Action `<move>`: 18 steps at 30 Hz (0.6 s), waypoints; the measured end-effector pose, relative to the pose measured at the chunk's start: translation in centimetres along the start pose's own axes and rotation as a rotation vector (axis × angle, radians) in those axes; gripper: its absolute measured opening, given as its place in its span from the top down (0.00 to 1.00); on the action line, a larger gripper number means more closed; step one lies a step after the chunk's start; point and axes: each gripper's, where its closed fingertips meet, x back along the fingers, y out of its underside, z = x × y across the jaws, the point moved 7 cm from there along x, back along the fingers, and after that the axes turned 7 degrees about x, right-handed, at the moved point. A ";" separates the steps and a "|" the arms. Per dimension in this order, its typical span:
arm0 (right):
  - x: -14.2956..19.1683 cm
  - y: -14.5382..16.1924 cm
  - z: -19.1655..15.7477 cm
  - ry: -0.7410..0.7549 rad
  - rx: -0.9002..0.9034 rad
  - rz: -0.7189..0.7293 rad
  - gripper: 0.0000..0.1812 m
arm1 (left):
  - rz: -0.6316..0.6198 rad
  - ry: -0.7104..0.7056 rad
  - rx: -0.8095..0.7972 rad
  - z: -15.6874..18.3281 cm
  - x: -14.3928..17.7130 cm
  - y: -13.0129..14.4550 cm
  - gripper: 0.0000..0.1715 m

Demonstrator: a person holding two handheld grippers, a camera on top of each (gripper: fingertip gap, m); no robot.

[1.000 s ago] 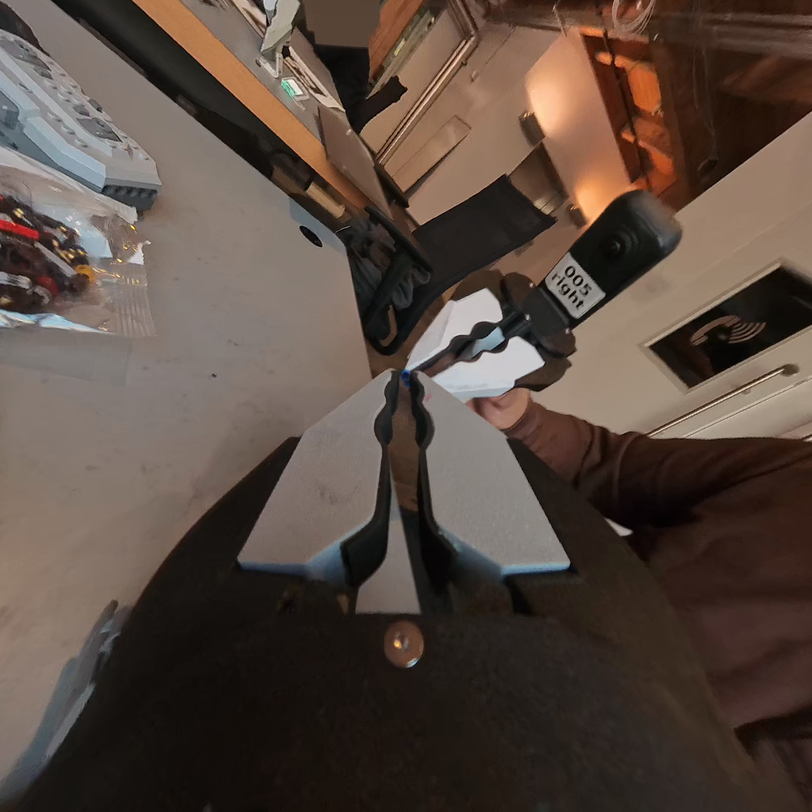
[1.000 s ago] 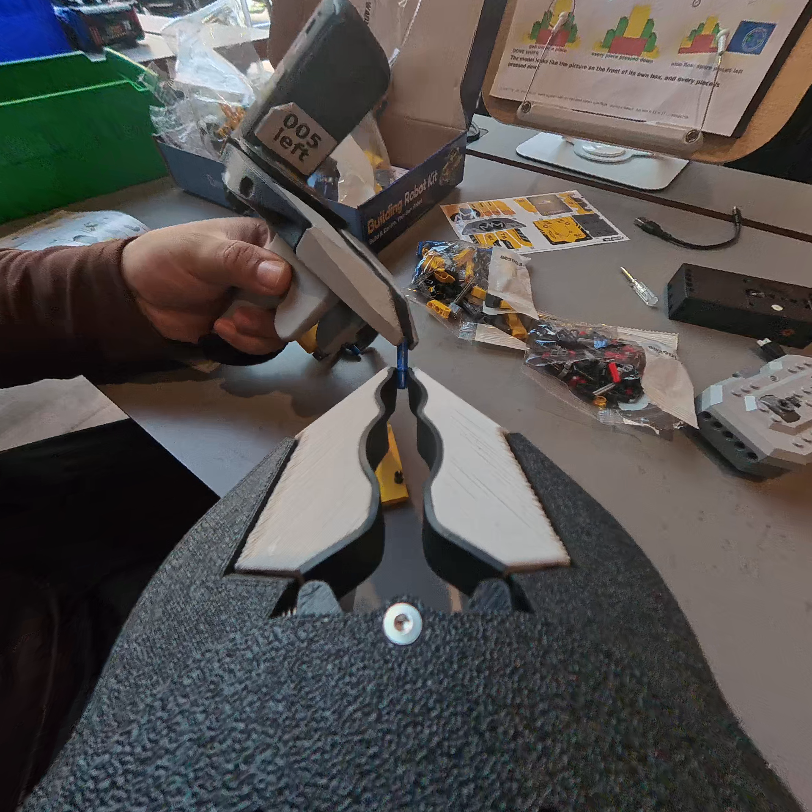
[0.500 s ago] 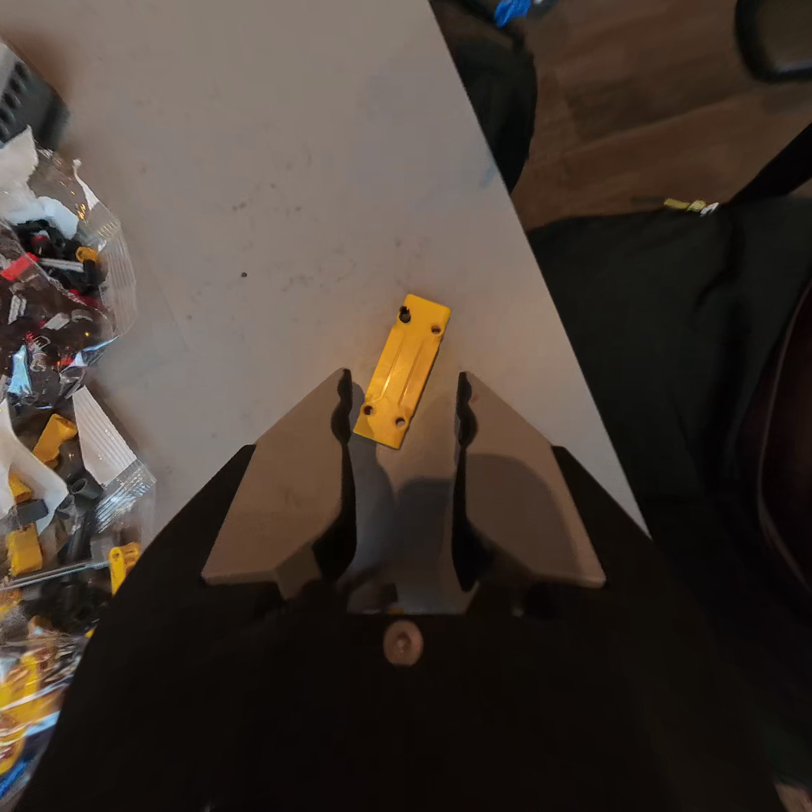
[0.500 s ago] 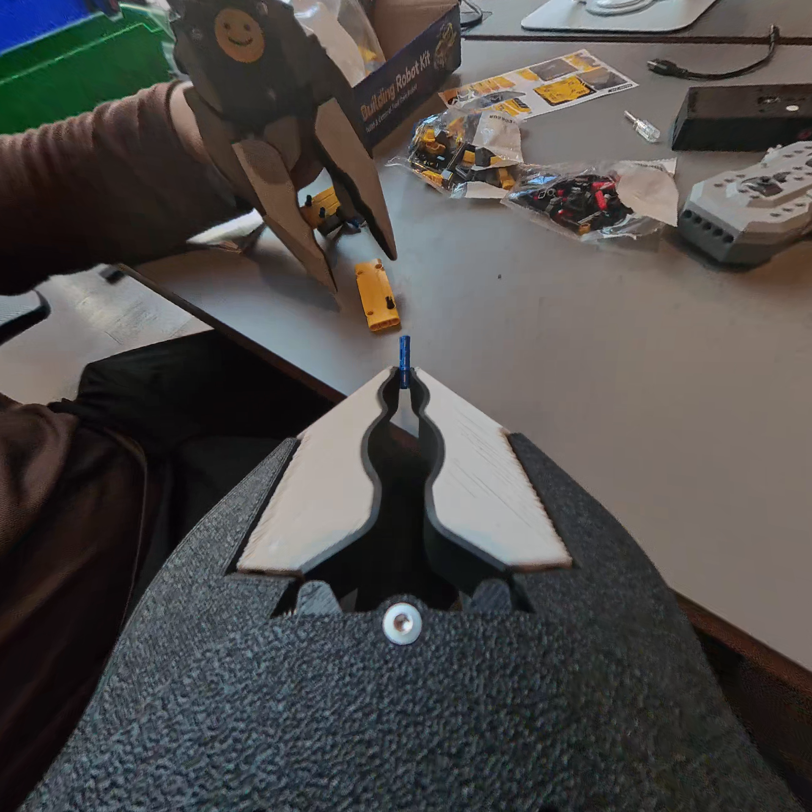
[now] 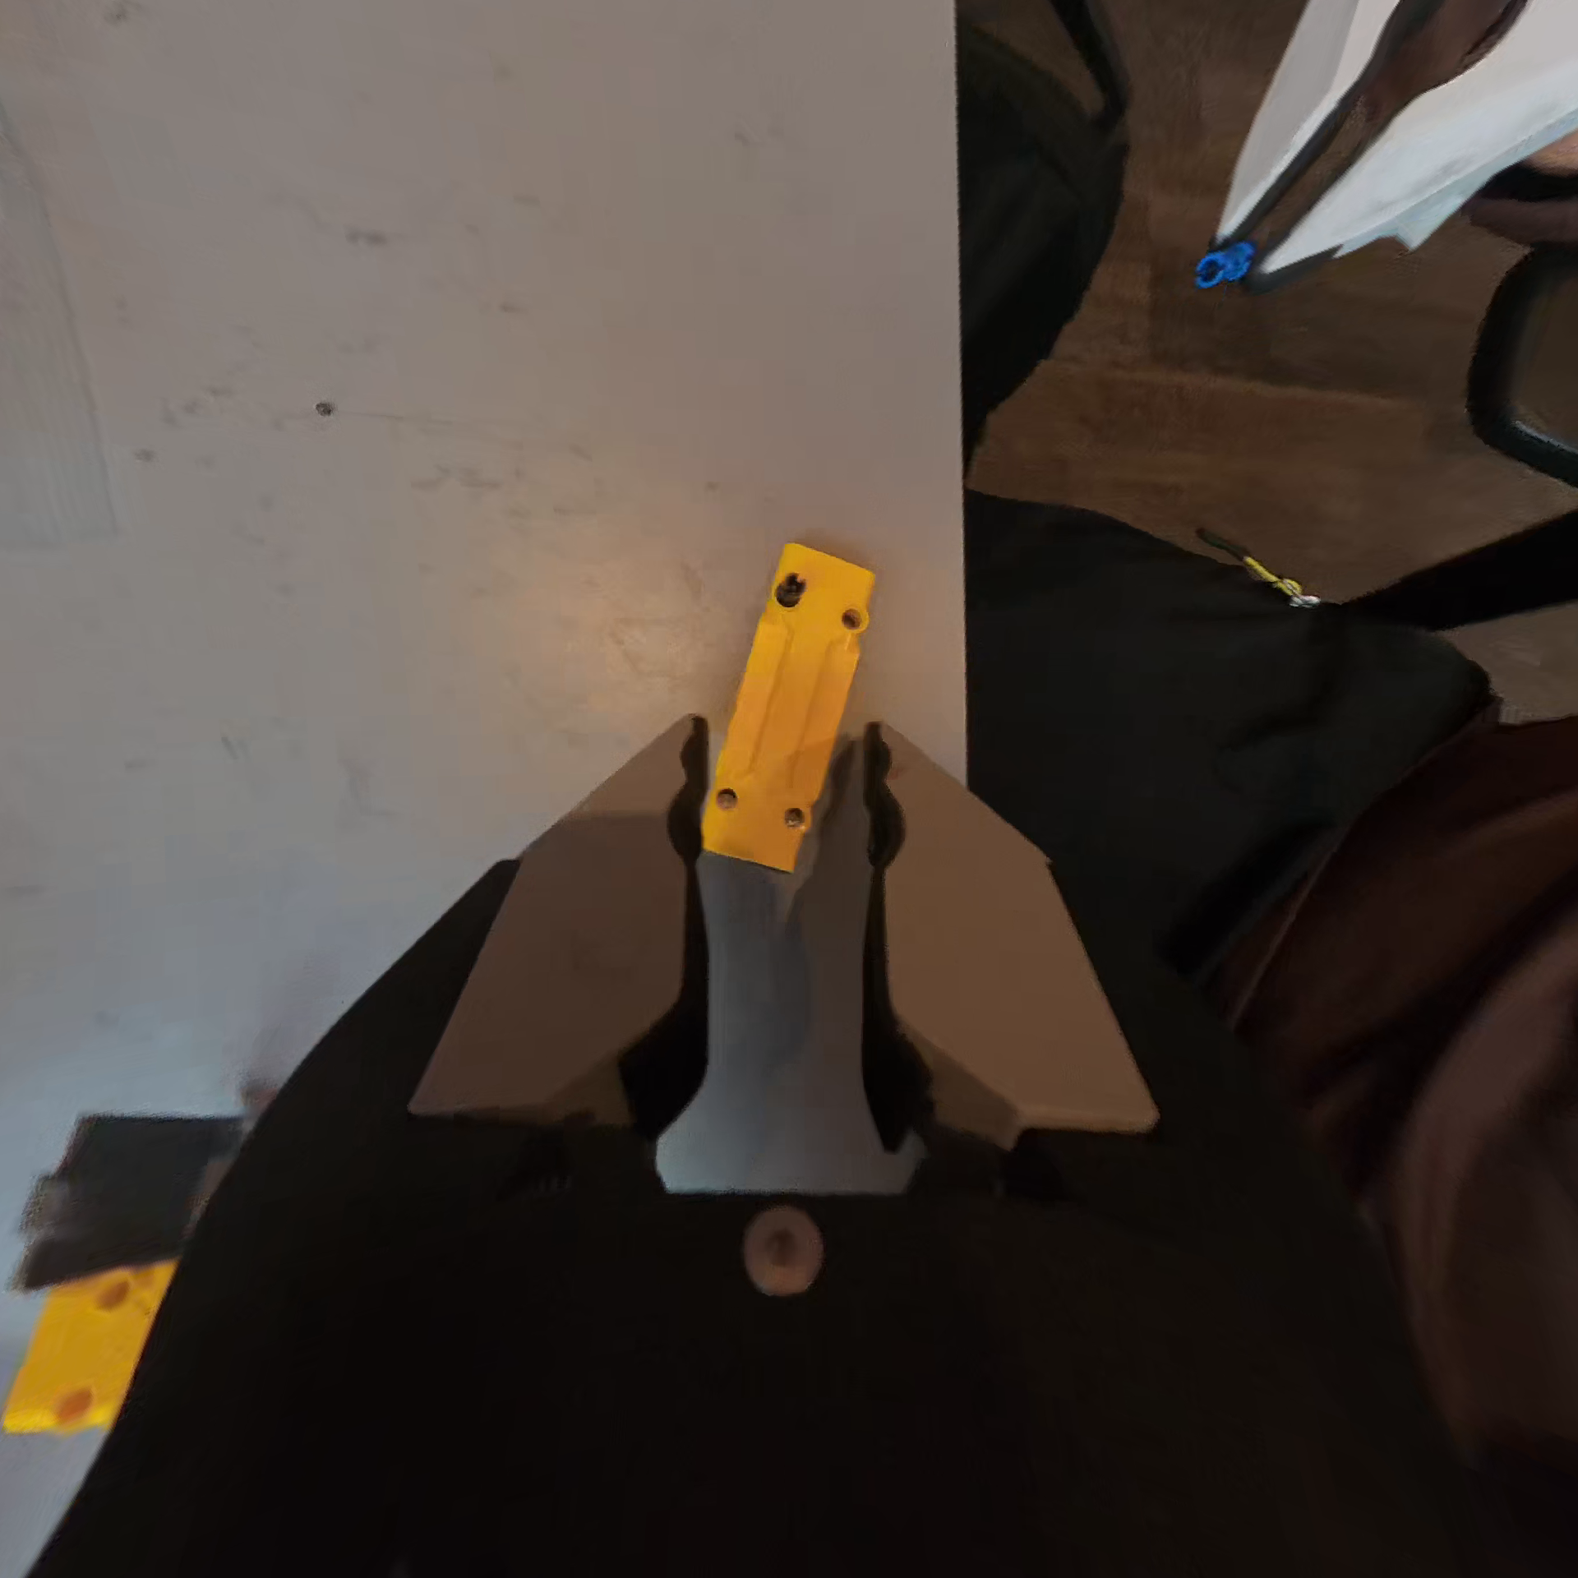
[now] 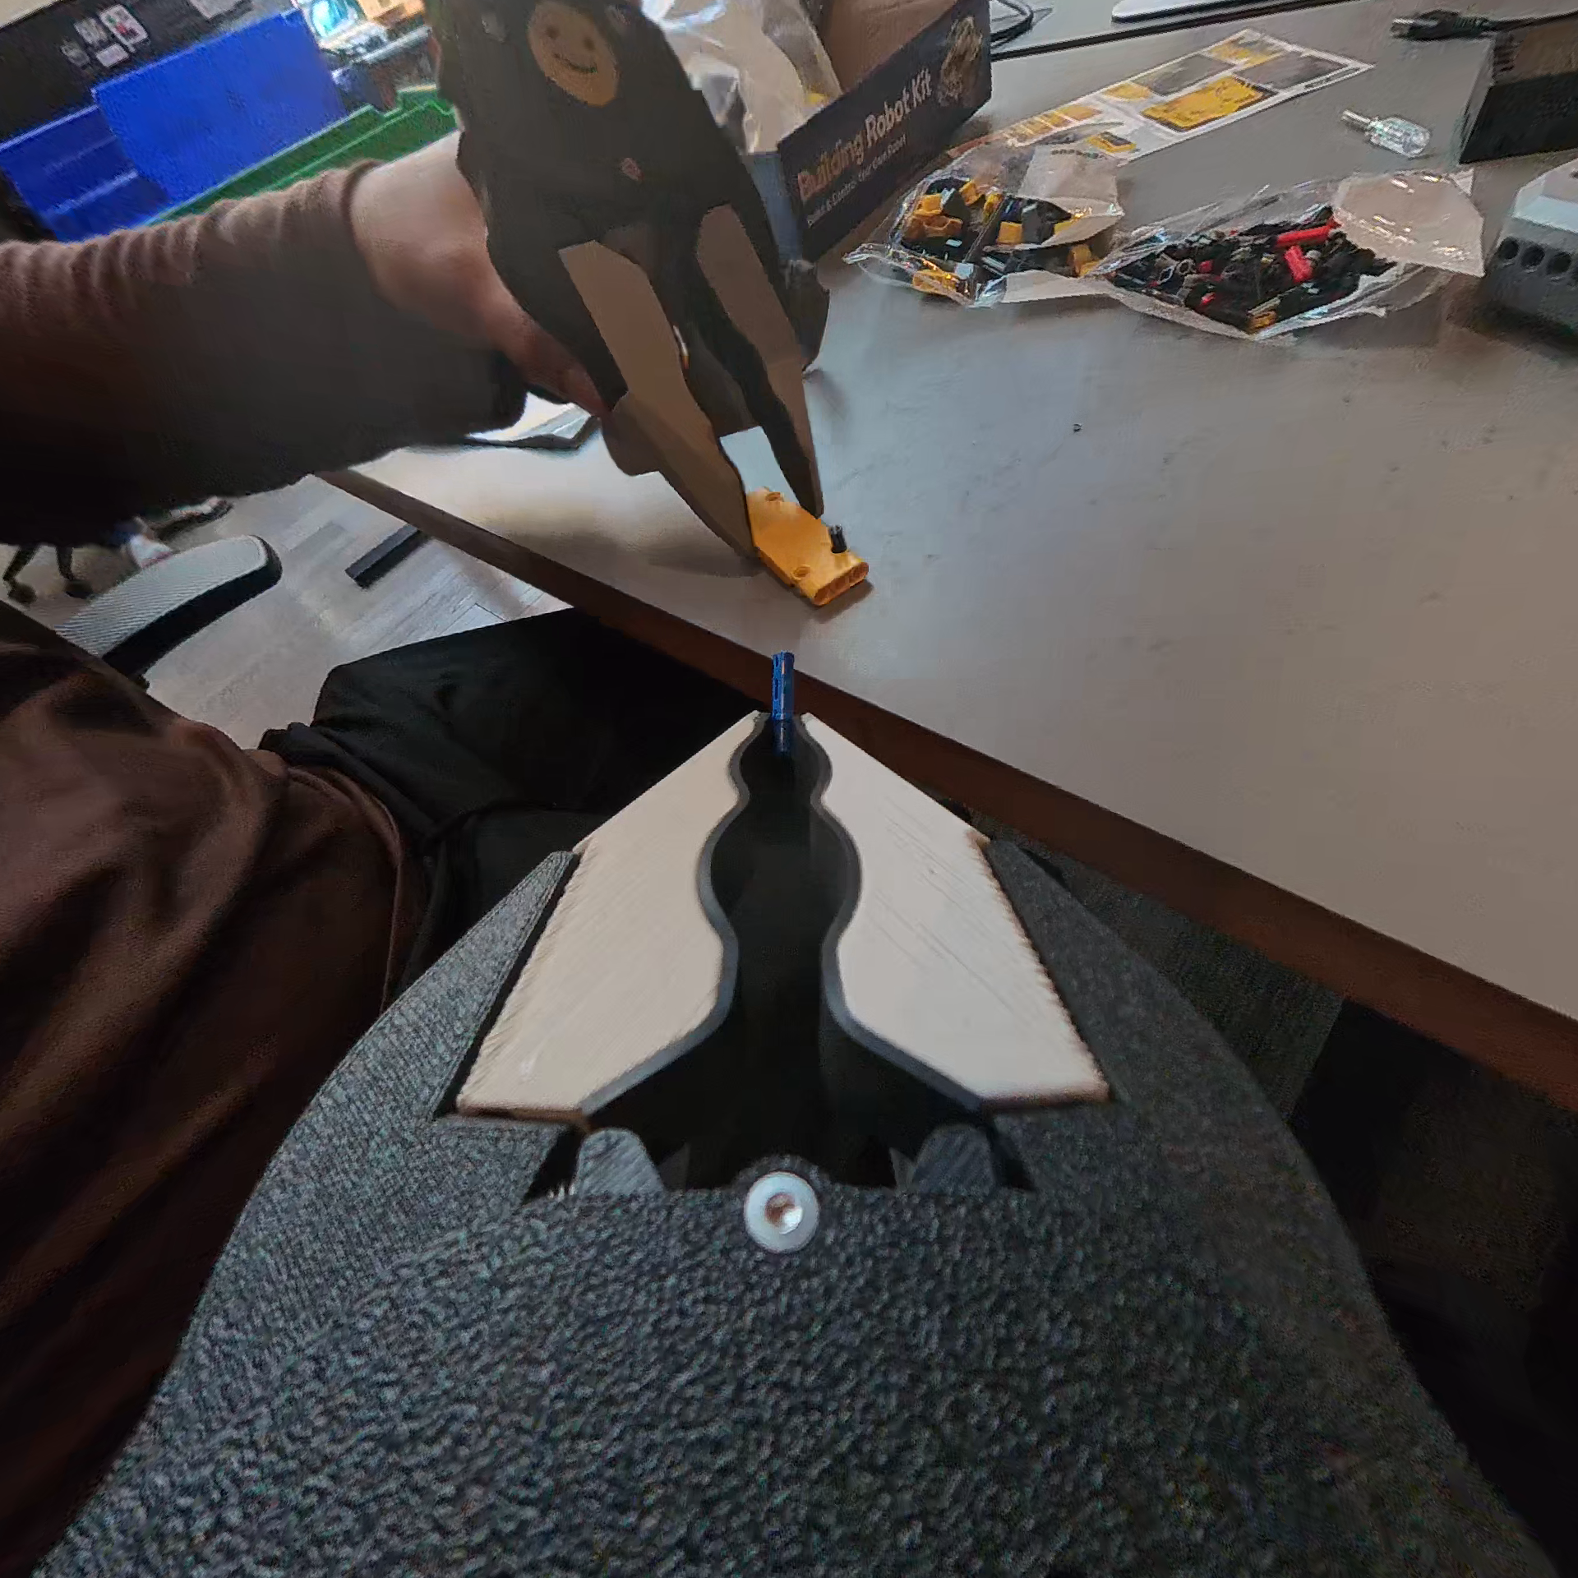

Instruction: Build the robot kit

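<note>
Left wrist view: the left claw (image 5: 781, 751) stands with its fingers apart, pointing down at the grey bench (image 5: 427, 341). A flat yellow block (image 5: 786, 709) with small holes at its corners lies on the bench close to the bench edge; its near end sits between the two fingertips, its far end reaches beyond them. Whether the fingertips touch its sides cannot be told from here. A short black peg (image 5: 790, 589) stands in one hole at the far end of the block. Low and left of the claw, blurred, lie another yellow piece (image 5: 77, 1349) and a dark part (image 5: 119, 1187). Far up and to the right, off the bench, the right claw (image 5: 1242, 265) shows with a small blue pin (image 5: 1221, 266) at its tip.

Right wrist view: the right claw (image 6: 781, 726) is clamped on the blue pin (image 6: 781, 696), which sticks out forward past the tips, held off the bench edge. Ahead of it and slightly left, the left claw (image 6: 781, 529) comes down on the yellow block (image 6: 807, 551), one finger on each side of it. Farther ahead and to the right lie two clear bags of small parts (image 6: 1110, 230), a dark blue box (image 6: 879, 145), a printed sheet (image 6: 1195, 85) and a grey unit (image 6: 1537, 265). A hand (image 6: 444, 248) in a brown sleeve grips the left tool
</note>
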 end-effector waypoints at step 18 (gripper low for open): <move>0.6 -0.8 -0.5 -0.041 0.027 0.109 0.97 | -0.035 -0.603 -0.393 5.7 -4.3 1.4 0.58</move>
